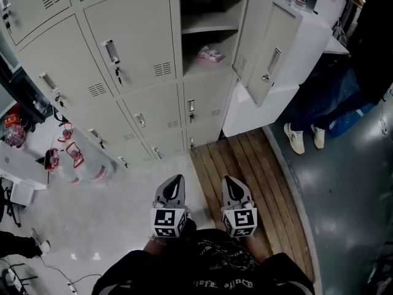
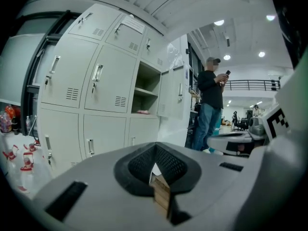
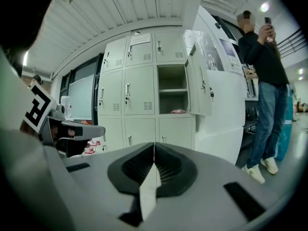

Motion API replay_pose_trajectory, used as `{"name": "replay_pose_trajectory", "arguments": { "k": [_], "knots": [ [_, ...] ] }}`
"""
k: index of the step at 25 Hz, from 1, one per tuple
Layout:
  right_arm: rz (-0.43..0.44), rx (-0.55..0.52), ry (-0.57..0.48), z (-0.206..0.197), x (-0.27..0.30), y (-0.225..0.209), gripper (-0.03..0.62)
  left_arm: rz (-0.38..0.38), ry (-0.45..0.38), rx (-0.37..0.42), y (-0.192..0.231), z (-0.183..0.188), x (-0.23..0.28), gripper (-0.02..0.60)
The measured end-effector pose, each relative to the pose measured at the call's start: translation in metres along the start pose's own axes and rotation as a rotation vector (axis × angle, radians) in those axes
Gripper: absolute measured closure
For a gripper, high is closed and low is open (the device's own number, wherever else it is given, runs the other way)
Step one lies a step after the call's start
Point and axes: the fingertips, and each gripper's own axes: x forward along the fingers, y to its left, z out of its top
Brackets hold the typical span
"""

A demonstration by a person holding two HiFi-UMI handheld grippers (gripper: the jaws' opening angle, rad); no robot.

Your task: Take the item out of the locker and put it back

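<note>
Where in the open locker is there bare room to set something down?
The upper shelf looks bare. On the lower shelf, bare room lies left of the pink packet; only the shelf's right part is taken.

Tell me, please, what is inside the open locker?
A small pink item lies on the floor of the open locker, below a shelf that looks bare. The dark space above the shelf is not fully visible.

A black top [image 1: 209,272] with pale lettering is worn; the grey left gripper [image 1: 178,177] and right gripper [image 1: 226,179] are fitted with black-and-white marker cubes [image 1: 169,222]
</note>
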Motion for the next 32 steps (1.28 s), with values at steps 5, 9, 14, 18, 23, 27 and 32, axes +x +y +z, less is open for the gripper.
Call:
{"name": "replay_pose_trajectory", "arguments": {
  "k": [5, 9, 14, 18, 23, 27, 32],
  "knots": [
    [-0.015, 0.003, 0.001, 0.011, 0.038, 0.009, 0.589, -0.047, -0.008, 0.002, 0.028, 0.016, 0.026, 0.575],
    [-0.037, 0.044, 0.003, 0.014, 0.060, 0.015, 0.589, -0.073, -0.007, 0.001, 0.047, 0.018, 0.041, 0.575],
    [-0.048, 0.047, 0.012, 0.018, 0.074, 0.018, 0.588, -0.076, -0.005, -0.010, 0.066, 0.019, 0.052, 0.575],
    [-0.070, 0.064, 0.014, 0.021, 0.082, 0.009, 0.588, -0.075, 0.000, -0.021, 0.072, 0.019, 0.059, 0.575],
    [-0.070, 0.058, 0.000, 0.027, 0.096, -0.002, 0.588, -0.083, -0.003, -0.022, 0.072, 0.018, 0.068, 0.575],
    [-0.058, 0.063, -0.004, 0.034, 0.122, -0.011, 0.588, -0.049, 0.000, -0.028, 0.087, 0.022, 0.085, 0.575],
    [-0.061, 0.056, -0.023, 0.053, 0.159, -0.032, 0.588, -0.023, -0.007, -0.023, 0.104, 0.036, 0.115, 0.575]
  ]
}}
